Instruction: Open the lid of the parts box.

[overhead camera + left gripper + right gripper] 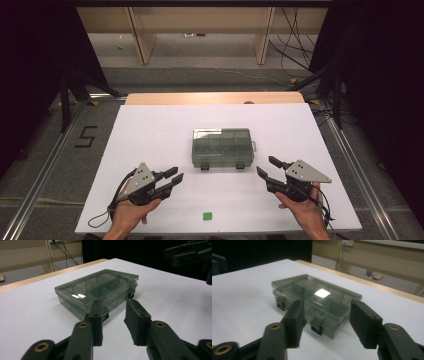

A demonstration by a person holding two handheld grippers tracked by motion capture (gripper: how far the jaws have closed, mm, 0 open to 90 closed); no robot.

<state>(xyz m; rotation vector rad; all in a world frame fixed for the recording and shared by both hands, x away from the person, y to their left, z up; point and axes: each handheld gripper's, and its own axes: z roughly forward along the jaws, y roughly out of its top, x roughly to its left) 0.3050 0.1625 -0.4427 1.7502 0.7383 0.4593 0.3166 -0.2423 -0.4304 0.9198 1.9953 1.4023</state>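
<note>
A smoky clear plastic compartment box (pixel 222 148) lies shut in the middle of the white table (pixel 150 130), its two black latches facing me. My left gripper (pixel 175 177) rests at the near left, open, pointing toward the box with nothing between its jaws. My right gripper (pixel 267 167) sits at the near right, open wider and also empty, aimed at the box. In the left gripper view the box (pixel 97 291) lies just beyond my left gripper (pixel 113 315). In the right gripper view the box (pixel 314 300) lies just past my right gripper (pixel 325 321).
A small green square (pixel 207 216) lies near the front table edge between my hands. A wooden strip (pixel 215 98) borders the far edge. Black stands and cables stand on the floor left and right. The other gripper (pixel 190 253) shows far off in the left gripper view.
</note>
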